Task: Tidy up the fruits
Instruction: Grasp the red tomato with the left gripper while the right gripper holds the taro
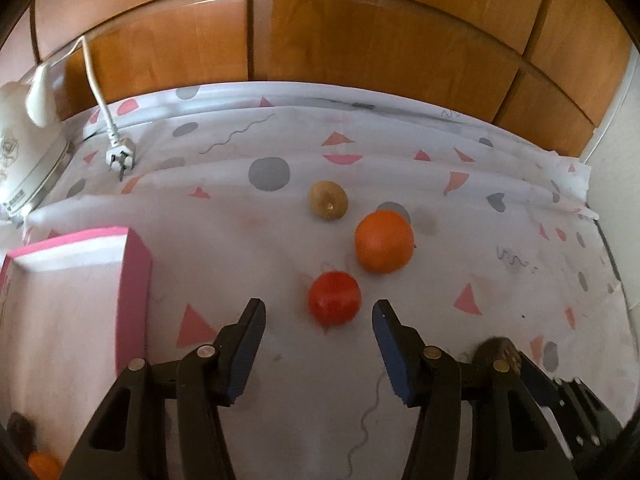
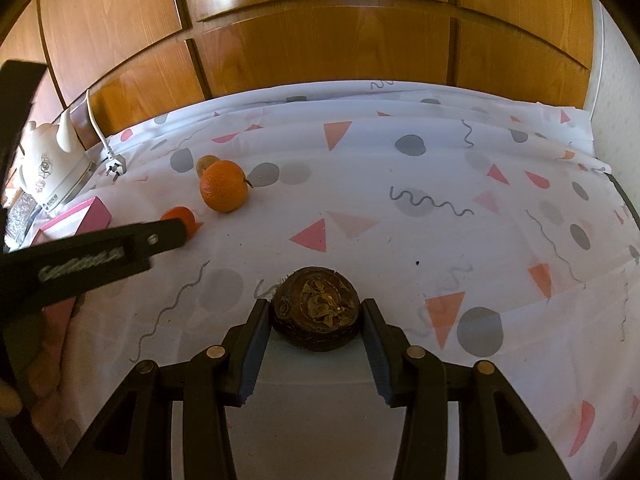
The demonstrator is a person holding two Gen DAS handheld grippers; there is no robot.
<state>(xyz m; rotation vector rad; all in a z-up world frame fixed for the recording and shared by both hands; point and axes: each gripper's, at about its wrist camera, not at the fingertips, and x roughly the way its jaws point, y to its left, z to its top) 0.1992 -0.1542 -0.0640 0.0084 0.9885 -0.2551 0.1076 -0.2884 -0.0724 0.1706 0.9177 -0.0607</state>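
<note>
In the left wrist view my left gripper (image 1: 318, 312) is open, its fingers just short of a red tomato-like fruit (image 1: 334, 298). An orange (image 1: 384, 241) and a small brown fruit (image 1: 328, 200) lie beyond it. In the right wrist view my right gripper (image 2: 316, 312) has its pads touching both sides of a dark brown round fruit (image 2: 316, 312) resting on the patterned cloth (image 2: 400, 240). The left gripper's finger (image 2: 100, 254) reaches in from the left toward the red fruit (image 2: 182, 218); the orange (image 2: 224, 186) sits behind it.
A pink open box (image 1: 72, 280) stands at the left, also seen small in the right wrist view (image 2: 80, 216). A white kettle (image 1: 24, 148) and its plug (image 1: 120, 158) lie at the back left. Wooden cabinet doors (image 1: 360, 40) back the table. Another orange (image 1: 42, 466) shows at bottom left.
</note>
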